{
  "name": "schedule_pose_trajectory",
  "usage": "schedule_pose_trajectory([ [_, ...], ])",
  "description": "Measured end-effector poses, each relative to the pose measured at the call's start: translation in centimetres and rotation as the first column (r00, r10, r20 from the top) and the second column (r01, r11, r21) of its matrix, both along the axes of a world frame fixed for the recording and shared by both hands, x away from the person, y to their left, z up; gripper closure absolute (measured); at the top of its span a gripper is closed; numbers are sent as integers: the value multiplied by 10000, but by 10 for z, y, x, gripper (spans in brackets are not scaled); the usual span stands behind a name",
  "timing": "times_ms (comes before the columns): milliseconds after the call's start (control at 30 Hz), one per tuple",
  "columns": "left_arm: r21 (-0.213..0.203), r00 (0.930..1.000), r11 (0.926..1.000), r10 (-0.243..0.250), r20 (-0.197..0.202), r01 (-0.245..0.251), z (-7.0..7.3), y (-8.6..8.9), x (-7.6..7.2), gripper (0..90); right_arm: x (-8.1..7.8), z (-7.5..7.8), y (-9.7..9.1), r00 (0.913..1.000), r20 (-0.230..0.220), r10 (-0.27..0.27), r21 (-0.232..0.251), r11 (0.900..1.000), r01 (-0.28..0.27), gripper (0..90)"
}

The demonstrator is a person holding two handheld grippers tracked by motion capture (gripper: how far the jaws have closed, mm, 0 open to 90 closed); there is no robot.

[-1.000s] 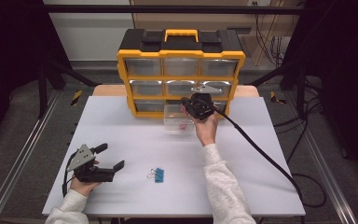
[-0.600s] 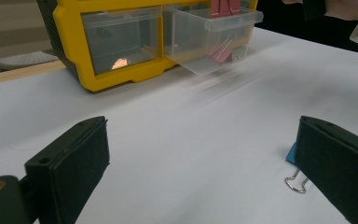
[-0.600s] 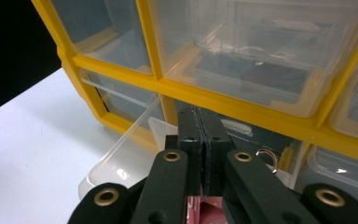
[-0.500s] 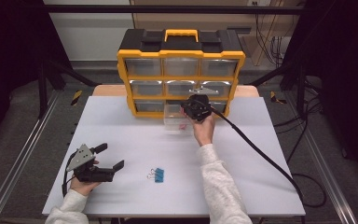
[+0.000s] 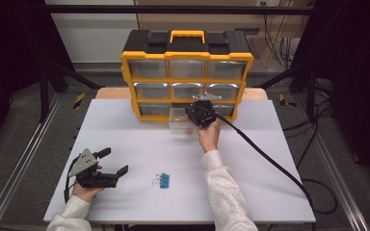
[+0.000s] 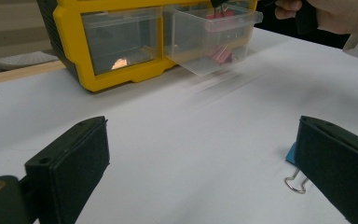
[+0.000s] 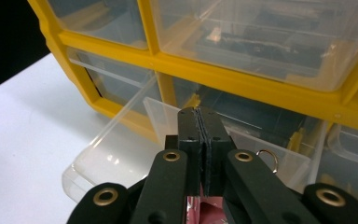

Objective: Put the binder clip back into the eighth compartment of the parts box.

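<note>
Right tool (image 5: 198, 113) held over pulled-out clear drawer (image 5: 180, 126) near table's far edge, jaws shut tight on pink clip (image 6: 216, 15). Left tool (image 5: 110, 162) rested near left front corner, jaws wide, blue clip (image 5: 164, 180) just beside.

left gripper (image 6: 205, 172) jaws wide apart | blue binder clip (image 6: 292, 163) by one jaw | clear drawer (image 6: 212, 37) pulled out, pink clips (image 6: 220, 53) inside

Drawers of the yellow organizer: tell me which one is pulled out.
The bottom-row middle drawer: it juts onto the table under the right gripper, pink clips inside; the others sit flush in the yellow organizer.
</note>
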State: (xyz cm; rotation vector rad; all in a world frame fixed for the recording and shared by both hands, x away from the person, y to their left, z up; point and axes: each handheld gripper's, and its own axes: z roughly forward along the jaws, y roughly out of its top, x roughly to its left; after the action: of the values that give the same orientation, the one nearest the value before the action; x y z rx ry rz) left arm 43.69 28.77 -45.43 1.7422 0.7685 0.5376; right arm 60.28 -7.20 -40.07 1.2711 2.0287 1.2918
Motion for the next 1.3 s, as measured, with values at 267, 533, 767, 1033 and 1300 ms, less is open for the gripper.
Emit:
schedule_pose_trajectory([
  [267, 15, 10000, 10000, 4, -10, -4, 0, 0, 0, 28, 1, -6, 2, 9997, -234, 37, -54, 10000, -38, 889],
  [533, -16, 10000, 10000, 3, -2, -3, 0, 0, 0, 28, 2, -12, 4, 9982, -597, 3, -192, 9998, -15, 885],
  [767, -3, 10000, 10000, 3, -12, -3, 0, 0, 0, 28, 2, -10, 2, 9975, -706, 74, -283, 9996, -94, 856],
  [1033, -3, 10000, 10000, 11, 0, -11, 0, 1, 0, 28, -12, 8, -4, 9980, 120, 627, -158, 9979, -625, 559],
  [1300, 3, 10000, 10000, 21, -4, -21, 0, 0, 0, 27, -32, 21, -11, 9908, 1075, 818, 256, 9961, -850, 220],
])
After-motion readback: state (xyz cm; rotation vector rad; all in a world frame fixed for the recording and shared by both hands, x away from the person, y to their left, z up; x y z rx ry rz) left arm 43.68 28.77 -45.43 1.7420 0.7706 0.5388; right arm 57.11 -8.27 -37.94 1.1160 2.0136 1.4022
